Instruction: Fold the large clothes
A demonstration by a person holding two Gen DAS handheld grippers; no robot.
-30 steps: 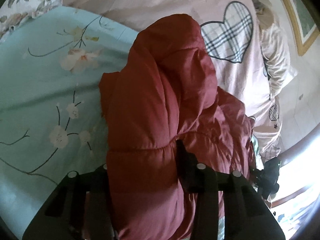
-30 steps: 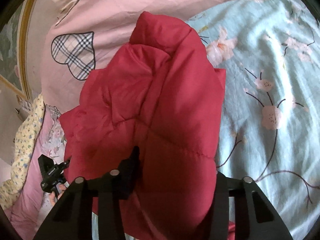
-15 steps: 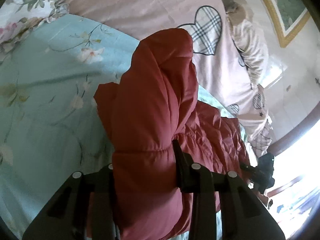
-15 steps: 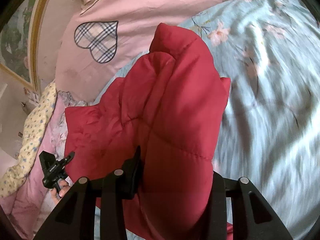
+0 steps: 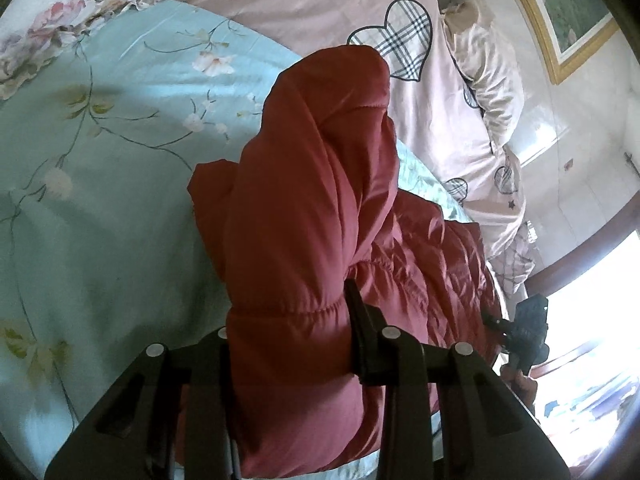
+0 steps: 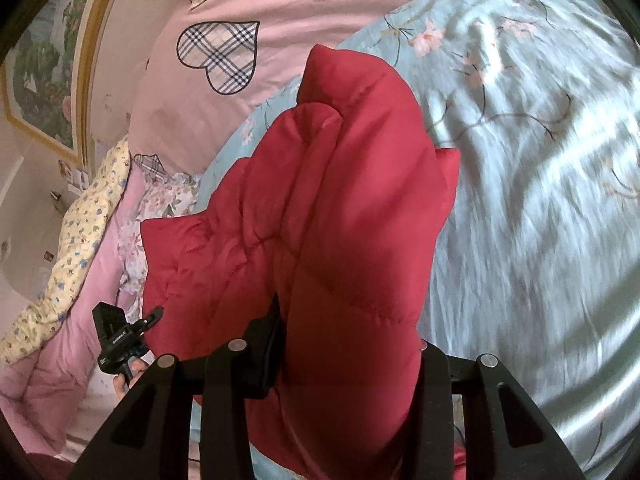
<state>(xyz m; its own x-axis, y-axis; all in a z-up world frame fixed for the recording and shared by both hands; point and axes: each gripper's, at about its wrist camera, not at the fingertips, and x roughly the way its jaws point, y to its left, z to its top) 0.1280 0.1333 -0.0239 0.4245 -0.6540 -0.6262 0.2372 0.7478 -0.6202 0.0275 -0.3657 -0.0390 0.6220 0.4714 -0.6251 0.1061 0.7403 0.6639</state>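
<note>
Your left claw (image 5: 288,320) is pinching a thick bunched fold of the red padded jacket (image 5: 312,200), its jaws having just closed a little further on the fabric that fills the gap between them, and the jacket rises straight out of that claw and away from it in a tall puffed ridge. Your right claw (image 6: 348,344) is likewise clamped on another bunch of the same jacket (image 6: 328,208), which stands up from the jaws and spills off to the left of them. From the right wrist view you can see the left claw (image 6: 120,336) beyond the jacket's left edge; from the left wrist view the right claw (image 5: 524,328) sits beyond the jacket's right edge, so the garment hangs between the two. Beneath the jacket lies a bed covered with a pale blue-green sheet (image 5: 100,200) printed with branches and pink blossoms, smooth and slightly glossy, with soft creases. Beyond the jacket is a pink quilt (image 6: 280,8) with plaid heart patches outlined in black. A yellow flowered blanket (image 6: 76,240) is heaped to the jacket's left in the right wrist view. A gold-framed picture (image 5: 560,20) hangs on the wall behind the quilt. The jacket's outer shell is smooth and stitched into fat channels; its lining (image 5: 436,272) shows diamond quilting.
</note>
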